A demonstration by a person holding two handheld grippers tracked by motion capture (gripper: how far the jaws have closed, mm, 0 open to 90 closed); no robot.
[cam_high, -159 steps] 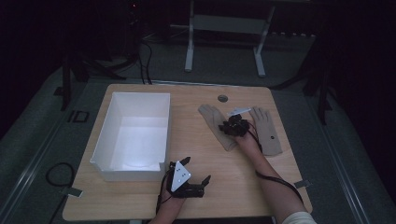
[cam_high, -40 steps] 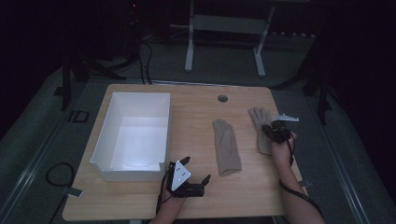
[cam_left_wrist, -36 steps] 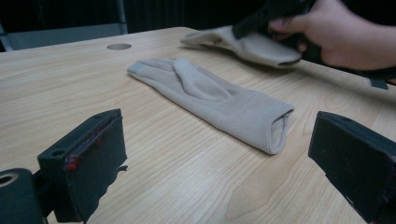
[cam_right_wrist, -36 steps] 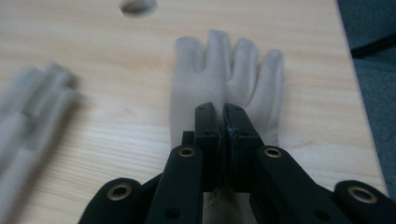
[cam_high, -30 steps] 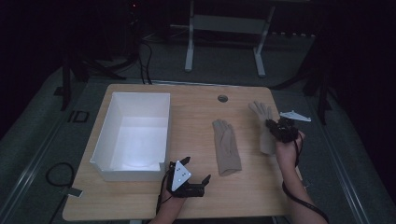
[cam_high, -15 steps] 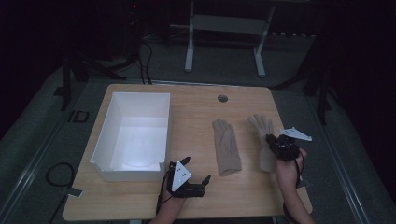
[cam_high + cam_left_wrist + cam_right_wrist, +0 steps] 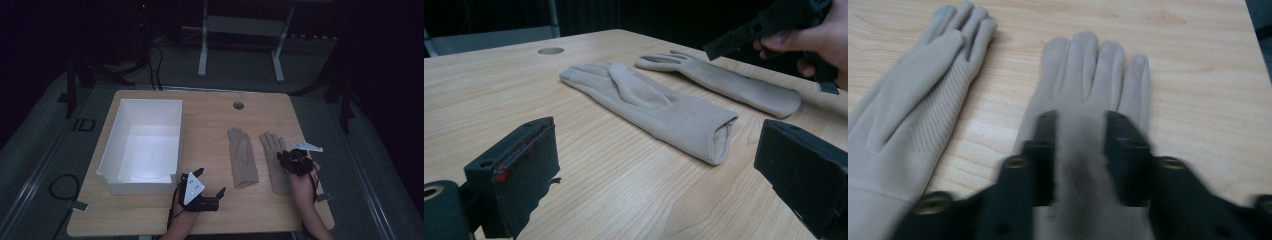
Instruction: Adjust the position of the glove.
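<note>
Hovering over the right-hand glove (image 7: pixel 274 162), the right claw (image 7: pixel 1079 150) stands narrowly parted, blurred. At six o'clock on the surface (image 7: pixel 210 112), the left claw (image 7: pixel 209 185) gapes wide beside the white box (image 7: pixel 142 142).

I see a light wooden bench (image 7: pixel 210 115) with a round hole near its far edge. On it lie an open white rectangular box (image 7: pixel 145 145) at left and two beige fabric gloves (image 7: pixel 242 157) (image 7: pixel 274 162) side by side, apart.
</note>
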